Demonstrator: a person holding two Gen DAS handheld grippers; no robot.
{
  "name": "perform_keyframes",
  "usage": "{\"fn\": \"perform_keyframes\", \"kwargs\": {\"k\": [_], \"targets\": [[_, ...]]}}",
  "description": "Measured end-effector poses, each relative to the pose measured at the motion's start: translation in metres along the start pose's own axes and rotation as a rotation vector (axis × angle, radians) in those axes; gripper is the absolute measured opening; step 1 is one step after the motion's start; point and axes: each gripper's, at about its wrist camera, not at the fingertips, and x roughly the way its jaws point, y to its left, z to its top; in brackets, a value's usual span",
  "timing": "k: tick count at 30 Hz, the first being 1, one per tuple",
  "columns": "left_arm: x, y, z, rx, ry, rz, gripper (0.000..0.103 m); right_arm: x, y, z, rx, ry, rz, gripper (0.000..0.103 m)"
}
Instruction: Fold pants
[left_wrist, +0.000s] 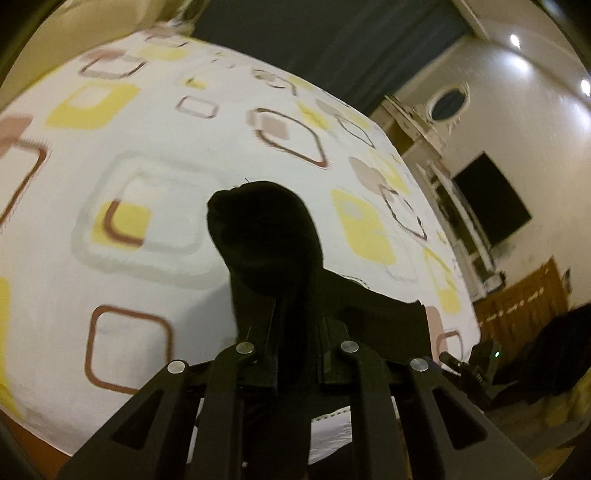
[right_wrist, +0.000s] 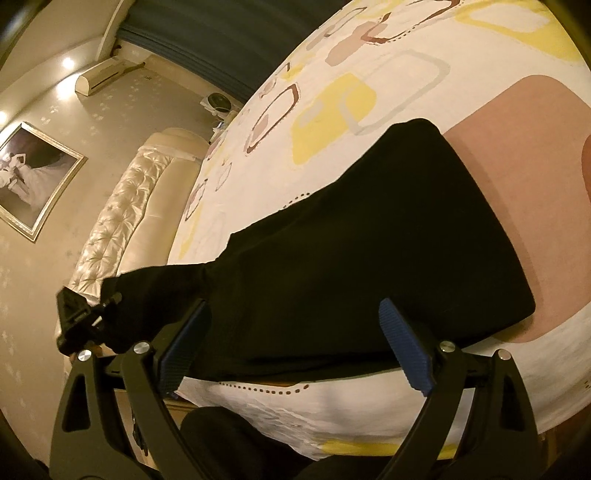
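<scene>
While left gripper (left_wrist: 291, 314) pinches bunched black pants (right_wrist: 369, 240), right gripper (right_wrist: 295, 347) gapes

Matt cloth, hard plastic

Black pants (right_wrist: 369, 236) look soft, matt; bedsheet (left_wrist: 155, 140) printed cotton; right tool (right_wrist: 295, 354) pads (right_wrist: 406, 354) ribbed blue.

Left tongs (left_wrist: 293, 332) apparently clamp bunched black pants (left_wrist: 264, 236) above the patterned bedsheet (left_wrist: 129, 184).

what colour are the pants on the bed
Black pants, plain with no pattern; clearest in the right wrist view.
</scene>
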Motion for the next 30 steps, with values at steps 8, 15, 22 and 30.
{"fn": "perform_keyframes", "kwargs": {"k": [8,15,22,30], "targets": [[0.048,-0.093,-0.011,0.154,0.035,0.024,0.013,-0.002,0.006,-0.001,-0.004,-0.001,0.014,0.092],[0.109,-0.149,-0.035,0.241,0.093,0.04,0.013,-0.004,0.004,-0.002,0.012,-0.004,0.018,0.092],[0.17,-0.186,-0.068,0.3,0.14,0.112,0.013,-0.011,-0.007,-0.001,0.047,-0.017,0.025,0.093],[0.222,-0.207,-0.103,0.378,0.161,0.233,0.013,-0.026,-0.027,0.005,0.11,-0.067,0.035,0.093]]}}
